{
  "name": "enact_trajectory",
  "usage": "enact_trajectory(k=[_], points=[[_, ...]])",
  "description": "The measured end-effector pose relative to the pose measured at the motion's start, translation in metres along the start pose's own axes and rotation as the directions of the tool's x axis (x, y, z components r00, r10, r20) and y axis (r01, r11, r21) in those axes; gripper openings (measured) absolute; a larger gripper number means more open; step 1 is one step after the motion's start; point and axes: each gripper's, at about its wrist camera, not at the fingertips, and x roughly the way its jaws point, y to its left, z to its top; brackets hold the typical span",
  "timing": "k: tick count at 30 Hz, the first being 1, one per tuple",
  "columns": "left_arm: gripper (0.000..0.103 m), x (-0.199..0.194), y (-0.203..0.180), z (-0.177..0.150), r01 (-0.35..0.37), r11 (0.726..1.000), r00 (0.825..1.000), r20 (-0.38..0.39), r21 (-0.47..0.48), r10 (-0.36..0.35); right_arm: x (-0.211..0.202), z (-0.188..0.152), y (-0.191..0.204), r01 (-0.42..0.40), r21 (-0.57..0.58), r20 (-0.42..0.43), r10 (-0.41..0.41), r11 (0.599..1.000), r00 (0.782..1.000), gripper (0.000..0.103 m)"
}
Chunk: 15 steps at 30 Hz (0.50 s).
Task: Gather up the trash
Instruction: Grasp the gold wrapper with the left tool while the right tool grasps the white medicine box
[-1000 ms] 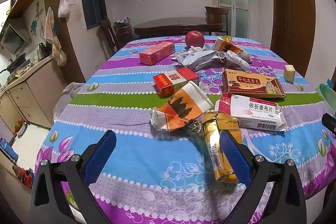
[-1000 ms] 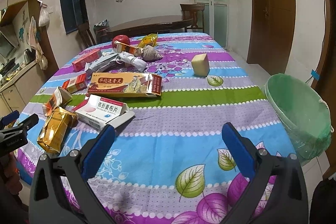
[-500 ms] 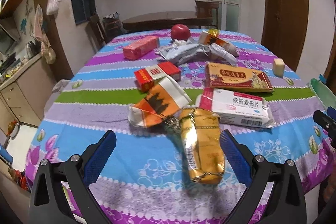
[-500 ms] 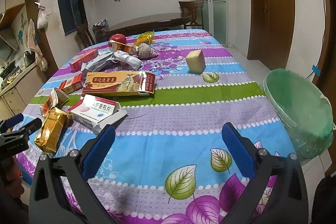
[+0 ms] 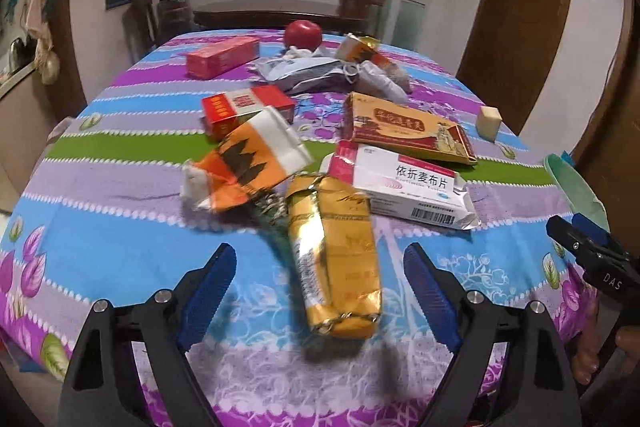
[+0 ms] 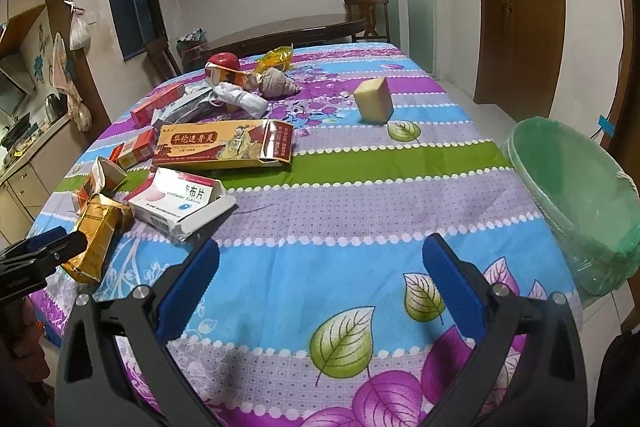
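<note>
while spread, left gripper [image 5: 320, 269] seemingly straddles gold packet [image 5: 334, 259].

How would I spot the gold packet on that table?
Start at the striped floral tablecloth and go to its near edge. There, between the left gripper fingers, lies the gold packet, the only shiny foil one, beside a white box.

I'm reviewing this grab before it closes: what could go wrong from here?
The left gripper is open around the gold packet, whose far end touches the white medicine box and the orange wrapper; closing may drag them. The green-lined bin sits past the table's right edge, so carrying the crumpled packet there could drop it.
</note>
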Motion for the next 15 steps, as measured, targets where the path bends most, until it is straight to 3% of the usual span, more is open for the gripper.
enact_trajectory(k=[3, 5, 6, 8, 13, 15], points=[[0.067, 0.014, 0.001, 0.001, 0.023, 1.0, 0.999, -0.039, -0.013, -0.024, 0.001, 0.0, 0.004, -0.009, -0.013, -0.007, 0.008, 1.0, 1.0, 0.098], [0.062, 0.024, 0.004, -0.003, 0.049, 0.998, 0.996, -0.075, -0.035, -0.052, 0.001, 0.0, 0.009, -0.02, -0.029, -0.009, 0.02, 0.999, 1.0, 0.098], [0.053, 0.023, 0.004, -0.004, 0.051, 0.998, 0.997, -0.058, -0.029, -0.052, 0.0, 0.001, 0.011, -0.027, -0.037, -0.007, 0.027, 0.999, 1.0, 0.098], [0.043, 0.023, 0.002, -0.005, 0.081, 0.997, 0.995, -0.056, -0.019, -0.082, 0.002, 0.002, 0.017, -0.047, -0.063, -0.009, 0.047, 0.997, 0.999, 0.09], [0.041, 0.004, 0.01, -0.009, 0.105, 0.994, 0.994, 0.002, -0.027, -0.105, 0.009, 0.011, 0.042, -0.149, -0.179, -0.044, 0.143, 0.972, 0.989, 0.075], [0.041, -0.008, 0.015, -0.01, 0.109, 0.994, 0.994, 0.024, -0.029, -0.108, 0.015, 0.018, 0.053, -0.234, -0.224, -0.084, 0.221, 0.946, 0.972, 0.072]])
